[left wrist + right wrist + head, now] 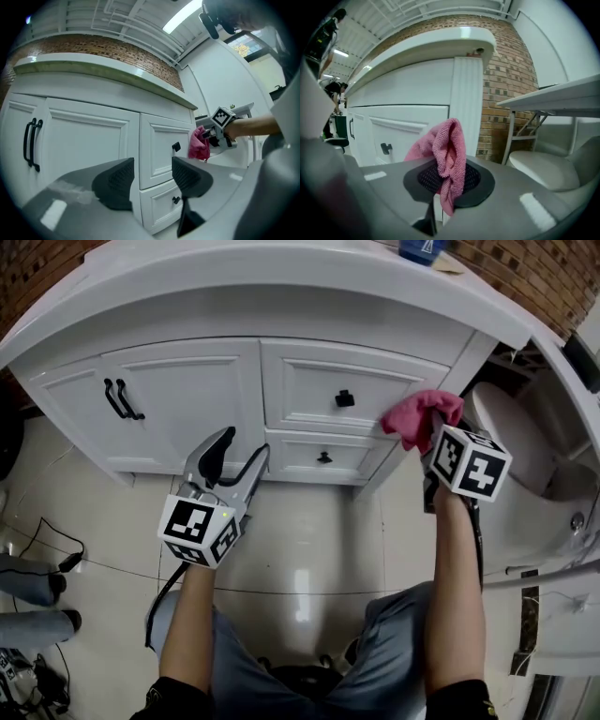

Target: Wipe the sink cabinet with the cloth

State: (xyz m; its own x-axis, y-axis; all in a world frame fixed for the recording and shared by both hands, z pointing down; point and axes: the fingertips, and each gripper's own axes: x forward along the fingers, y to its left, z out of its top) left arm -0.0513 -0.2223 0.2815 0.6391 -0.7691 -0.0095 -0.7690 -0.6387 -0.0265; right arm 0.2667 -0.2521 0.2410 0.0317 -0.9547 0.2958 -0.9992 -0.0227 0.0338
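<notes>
Cloth (446, 152) pinched (bunched) in right tongs (449, 182).

Cloth (420, 418): pink, with a fine looped weave.
Sink cabinet (187, 395): plain white on doors and drawers.
Door handles (122, 399): black.
Drawer knobs (344, 398): black.
Worktop (281, 282): white.
Wall (506, 70): red-brown brick with pale mortar lines.
Floor (309, 540): glossy cream tiles with thin dark joints.
Left gripper (152, 176): grey body, black ribbed jaws, white faces with black square markers.
Right gripper (449, 178): the same grey, black and white.
Shorts (394, 657): grey-blue.
</notes>
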